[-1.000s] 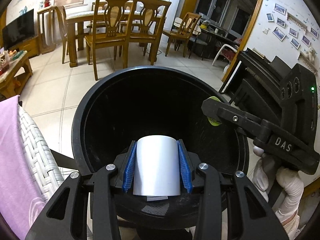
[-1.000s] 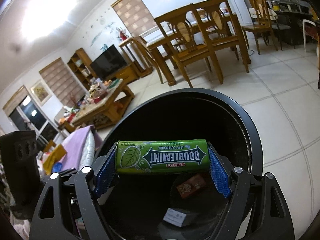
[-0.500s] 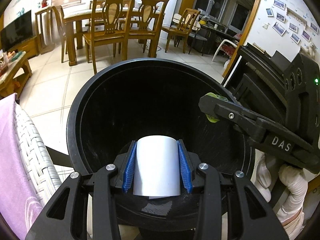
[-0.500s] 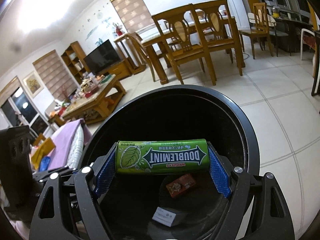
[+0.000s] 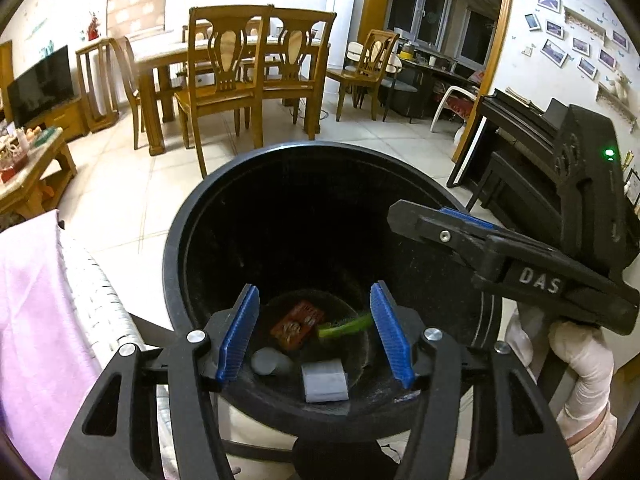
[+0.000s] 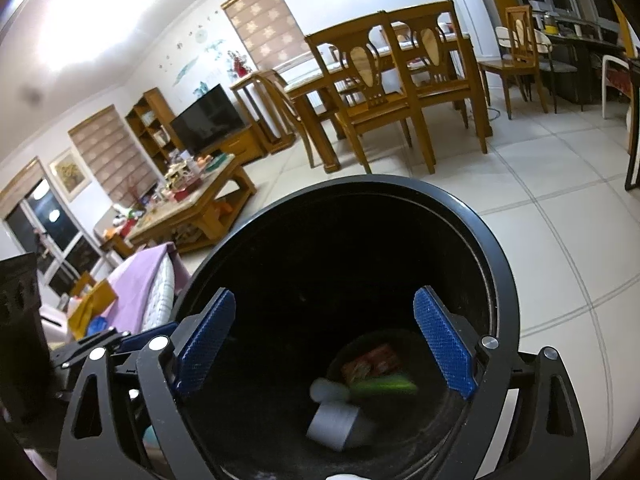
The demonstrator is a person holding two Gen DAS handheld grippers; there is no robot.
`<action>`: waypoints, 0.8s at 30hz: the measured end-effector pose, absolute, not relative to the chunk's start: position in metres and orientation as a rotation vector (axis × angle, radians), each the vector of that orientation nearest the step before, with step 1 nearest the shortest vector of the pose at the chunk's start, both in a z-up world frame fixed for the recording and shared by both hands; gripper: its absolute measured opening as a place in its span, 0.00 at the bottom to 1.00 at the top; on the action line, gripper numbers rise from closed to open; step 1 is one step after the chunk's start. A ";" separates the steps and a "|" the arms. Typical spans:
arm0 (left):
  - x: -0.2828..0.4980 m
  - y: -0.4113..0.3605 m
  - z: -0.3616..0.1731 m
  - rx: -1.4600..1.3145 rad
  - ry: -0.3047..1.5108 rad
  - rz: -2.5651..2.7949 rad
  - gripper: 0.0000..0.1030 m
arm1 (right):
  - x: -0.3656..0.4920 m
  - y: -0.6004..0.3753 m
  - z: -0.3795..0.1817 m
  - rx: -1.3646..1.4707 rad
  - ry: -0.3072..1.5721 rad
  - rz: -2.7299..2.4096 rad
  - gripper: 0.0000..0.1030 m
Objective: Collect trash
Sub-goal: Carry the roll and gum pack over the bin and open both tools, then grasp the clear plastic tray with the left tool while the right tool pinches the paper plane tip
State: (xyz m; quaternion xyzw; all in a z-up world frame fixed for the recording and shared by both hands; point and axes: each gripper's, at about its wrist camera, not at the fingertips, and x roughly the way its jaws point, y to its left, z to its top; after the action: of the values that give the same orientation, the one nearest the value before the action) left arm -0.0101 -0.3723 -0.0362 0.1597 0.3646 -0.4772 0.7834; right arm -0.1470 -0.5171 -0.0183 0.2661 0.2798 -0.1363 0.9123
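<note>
You are holding both tools right over the open mouth of the black bin (image 5: 176, 240), so that anything you let go of falls straight in and not on the floor. Your left tool (image 5: 314, 332) is opening, and nothing is sitting between its blue pads (image 5: 236, 334) now. Your right tool (image 6: 324, 348) is opening wide too, and it is also holding nothing. The trash is lying at the bottom of the bin: a green gum pack (image 5: 346, 325), a red wrapper (image 5: 297, 323), a small grey box (image 5: 324, 381) and a little grey round thing (image 5: 266, 361). From the right tool's camera the gum pack (image 6: 382, 385) is looking blurry, so it may not be lying flat yet. You are tipping both tools downward, which is letting the cameras look into the bin and is keeping the pads clear of its rim. The right tool is also showing in the left camera, hanging over the bin's far side. Both hands are free, so I think this load is done.
</note>
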 end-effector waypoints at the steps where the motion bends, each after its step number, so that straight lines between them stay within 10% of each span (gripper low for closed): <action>1: -0.010 -0.370 -0.034 0.344 0.782 -1.029 0.64 | -0.147 -0.517 -0.018 0.548 0.576 -0.281 0.87; 24: 0.031 -0.190 0.008 0.103 0.683 -0.810 0.70 | -0.106 -0.425 0.008 0.421 0.606 -0.046 0.87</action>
State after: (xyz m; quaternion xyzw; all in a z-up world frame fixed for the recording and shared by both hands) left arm 0.0307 -0.1904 0.0079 0.0493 0.3255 -0.3860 0.8618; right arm -0.1065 -0.4252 0.0081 0.2058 0.2963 -0.0225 0.9324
